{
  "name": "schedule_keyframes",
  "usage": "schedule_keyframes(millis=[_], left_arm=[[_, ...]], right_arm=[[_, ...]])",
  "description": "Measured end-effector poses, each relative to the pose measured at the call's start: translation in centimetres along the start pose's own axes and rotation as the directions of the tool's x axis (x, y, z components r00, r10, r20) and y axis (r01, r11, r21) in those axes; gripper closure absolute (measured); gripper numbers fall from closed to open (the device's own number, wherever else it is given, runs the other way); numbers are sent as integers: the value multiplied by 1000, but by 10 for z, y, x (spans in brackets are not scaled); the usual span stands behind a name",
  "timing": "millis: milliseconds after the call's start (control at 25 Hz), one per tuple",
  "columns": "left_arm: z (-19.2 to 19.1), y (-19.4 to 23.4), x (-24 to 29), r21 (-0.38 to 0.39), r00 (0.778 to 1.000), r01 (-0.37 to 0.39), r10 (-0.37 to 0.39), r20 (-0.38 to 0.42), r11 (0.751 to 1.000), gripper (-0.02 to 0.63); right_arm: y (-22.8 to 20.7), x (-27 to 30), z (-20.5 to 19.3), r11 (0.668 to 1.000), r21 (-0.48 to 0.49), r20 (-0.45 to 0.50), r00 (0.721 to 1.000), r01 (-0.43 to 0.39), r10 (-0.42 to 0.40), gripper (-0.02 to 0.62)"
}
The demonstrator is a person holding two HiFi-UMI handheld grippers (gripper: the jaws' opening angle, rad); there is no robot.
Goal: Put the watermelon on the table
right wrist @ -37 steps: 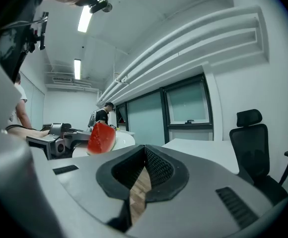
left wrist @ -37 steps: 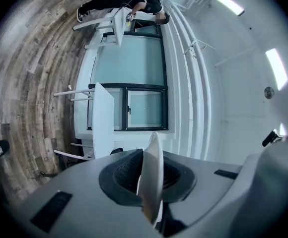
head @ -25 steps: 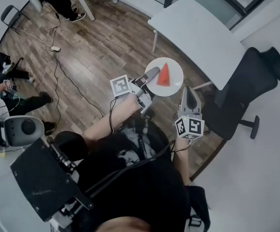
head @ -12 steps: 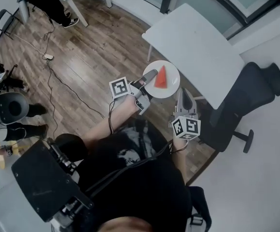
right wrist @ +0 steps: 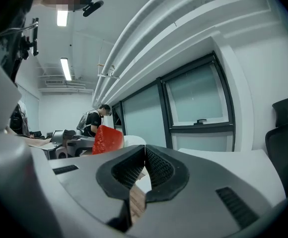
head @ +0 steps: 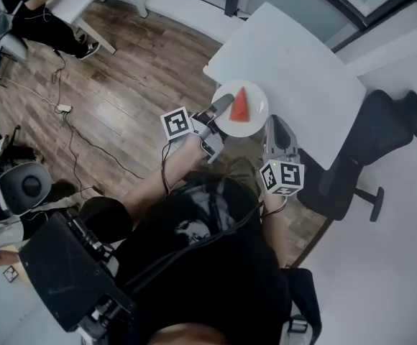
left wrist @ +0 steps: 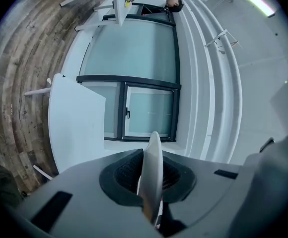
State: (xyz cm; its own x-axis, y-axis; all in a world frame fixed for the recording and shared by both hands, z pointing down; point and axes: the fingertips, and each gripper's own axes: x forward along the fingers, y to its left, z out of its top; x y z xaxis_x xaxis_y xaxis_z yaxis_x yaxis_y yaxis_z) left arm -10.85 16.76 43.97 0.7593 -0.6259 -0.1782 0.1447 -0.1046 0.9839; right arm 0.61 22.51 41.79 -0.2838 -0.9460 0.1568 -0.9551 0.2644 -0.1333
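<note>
The left gripper (head: 221, 106) clamps the near rim of a white plate (head: 259, 107) carrying a watermelon slice (head: 241, 105), by the desk's (head: 287, 60) near edge. The right gripper (head: 276, 123), just right of the plate, is closed and empty.

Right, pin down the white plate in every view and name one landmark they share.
Head view: the plate sits at centre, at the near edge of the white table, clamped by the left gripper.
Left gripper view: bottom centre, edge-on between the closed jaws.
Right gripper view: left of centre, its rim peeking out behind the jaws.
Shared landmark: the white table.
</note>
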Motion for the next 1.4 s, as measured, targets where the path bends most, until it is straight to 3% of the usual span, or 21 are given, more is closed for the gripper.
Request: schedule_keyframes(millis=[80, 120, 240, 320, 600, 880, 960, 1120, 1320, 1400], left_arm=[[-19, 3, -3, -11, 1000, -2, 2, -14, 1000, 578], [-8, 10, 7, -22, 1000, -12, 12, -12, 1000, 578], [62, 36, 64, -60, 999, -50, 50, 5, 997, 578], [90, 47, 90, -66, 998, -68, 68, 3, 996, 578], [133, 103, 165, -47, 992, -124, 123, -21, 991, 578], [142, 156, 232, -19, 984, -155, 152, -91, 988, 578], [147, 188, 247, -14, 975, -199, 197, -99, 980, 578], [169, 258, 274, 44, 936, -335, 337, -103, 941, 578], [216, 336, 310, -52, 921, -390, 391, -7, 919, 578], [232, 362, 328, -45, 907, -420, 421, 12, 906, 578]], right_arm=[[-3, -15, -5, 1000, 3, -3, 1000, 15, -15, 584], [-8, 3, -3, 1000, 3, -14, 1000, 14, -14, 584], [-37, 104, 8, 1000, -1, -51, 999, -5, 5, 584], [-53, 145, 15, 1000, 3, -56, 998, -13, 13, 584], [-118, 216, 6, 999, 37, -92, 995, -34, 37, 584], [-150, 270, -23, 991, -52, -230, 967, -125, 110, 584], [-164, 285, -39, 987, -53, -271, 954, -149, 129, 584], [-186, 301, -67, 989, -2, -341, 930, -148, 138, 584], [-210, 315, -93, 995, 44, -410, 907, -85, 95, 584], [-220, 318, -102, 996, 61, -433, 898, -60, 80, 584]])
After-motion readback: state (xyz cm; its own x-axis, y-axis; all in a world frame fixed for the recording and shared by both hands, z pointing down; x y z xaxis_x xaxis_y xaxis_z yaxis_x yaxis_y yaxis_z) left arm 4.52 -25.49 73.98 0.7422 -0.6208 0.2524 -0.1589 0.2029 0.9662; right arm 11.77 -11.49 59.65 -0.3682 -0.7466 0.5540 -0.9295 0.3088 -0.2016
